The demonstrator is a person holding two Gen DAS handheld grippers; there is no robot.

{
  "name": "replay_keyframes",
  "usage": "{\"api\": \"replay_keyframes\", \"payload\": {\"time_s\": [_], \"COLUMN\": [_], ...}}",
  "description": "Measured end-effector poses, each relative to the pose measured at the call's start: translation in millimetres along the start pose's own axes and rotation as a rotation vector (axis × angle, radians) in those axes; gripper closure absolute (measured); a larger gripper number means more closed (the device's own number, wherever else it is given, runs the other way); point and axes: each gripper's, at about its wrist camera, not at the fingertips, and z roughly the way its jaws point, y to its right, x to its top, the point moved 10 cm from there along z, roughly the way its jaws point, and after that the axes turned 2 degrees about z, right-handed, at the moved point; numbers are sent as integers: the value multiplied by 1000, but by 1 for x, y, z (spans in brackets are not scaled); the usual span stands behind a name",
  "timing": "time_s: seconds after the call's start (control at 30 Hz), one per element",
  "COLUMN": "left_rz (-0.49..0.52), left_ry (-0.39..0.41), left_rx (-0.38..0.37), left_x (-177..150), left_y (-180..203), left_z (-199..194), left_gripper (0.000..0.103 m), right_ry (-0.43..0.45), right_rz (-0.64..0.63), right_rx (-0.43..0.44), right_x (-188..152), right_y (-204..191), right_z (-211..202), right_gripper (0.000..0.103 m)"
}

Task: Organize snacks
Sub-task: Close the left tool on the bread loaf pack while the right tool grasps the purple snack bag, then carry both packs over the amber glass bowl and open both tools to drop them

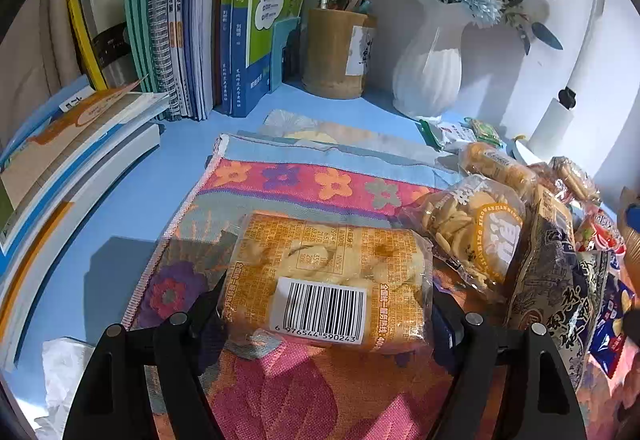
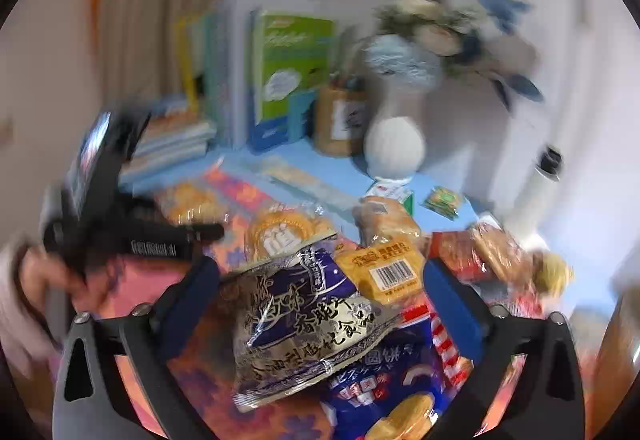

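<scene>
An orange biscuit packet (image 1: 320, 264) with a white barcode label lies across the floral cloth (image 1: 304, 180). My left gripper (image 1: 324, 308) is shut on it, one finger pressing each end. In the blurred right wrist view the same left gripper (image 2: 192, 228) shows at the left, held by a hand (image 2: 44, 276). My right gripper (image 2: 320, 276) stands open, its jaws wide. Between them, touching neither pad, lies a purple and silver snack packet (image 2: 304, 320). It rests on a pile with a blue packet (image 2: 392, 392) and a small orange pack (image 2: 384, 272).
More snacks crowd the cloth's right side: a bag of round biscuits (image 1: 468, 236) and a dark patterned packet (image 1: 552, 280). Upright books (image 1: 192, 20), a pen holder (image 1: 336, 52) and a white vase (image 1: 428, 72) line the back of the blue table (image 1: 120, 208). Stacked books (image 1: 72, 160) lie at the left.
</scene>
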Motion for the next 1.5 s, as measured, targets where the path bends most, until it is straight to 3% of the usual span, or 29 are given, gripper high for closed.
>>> {"api": "replay_keyframes", "payload": {"time_s": [0.1,0.2,0.27,0.33,0.4,0.5,0.67,0.83,0.97,1.1,1.2,1.5], "left_rz": [-23,-35,-34,-31,-28,-43,-22,56,151,210,258,416], "left_ry": [-14,-11,-12,-5,12,60,86,103,137,158,157,93], "left_rx": [-12,-27,-27,-26,-26,-43,-22,-19,-61,-188,-257,-444], "left_x": [-1,-2,-2,-1,0,2,5,43,80,110,119,95], "left_y": [-3,-3,-2,-1,-1,-2,-1,31,89,177,239,419], "left_z": [3,3,3,1,-2,-14,-40,-74,-95,-109,-111,-94], "left_gripper": [24,24,24,24,24,24,24,24,24,24,24,24], "right_ry": [-157,-315,-259,-240,-205,-126,9,72,87,80,65,-27], "right_rz": [-89,-222,-315,-252,-185,-37,40,159,309,347,423,637], "right_rx": [98,27,-52,-57,-20,106,79,53,67,-89,-150,-342], "right_x": [-15,-45,-48,-45,-37,-27,4,35,38,23,6,-75], "right_y": [-20,-23,-25,-23,-22,-20,0,43,93,160,207,334], "right_z": [31,72,82,82,77,58,16,-25,-58,-94,-118,-177], "right_gripper": [0,0,1,18,23,23,23,23,22,22,22,22]}}
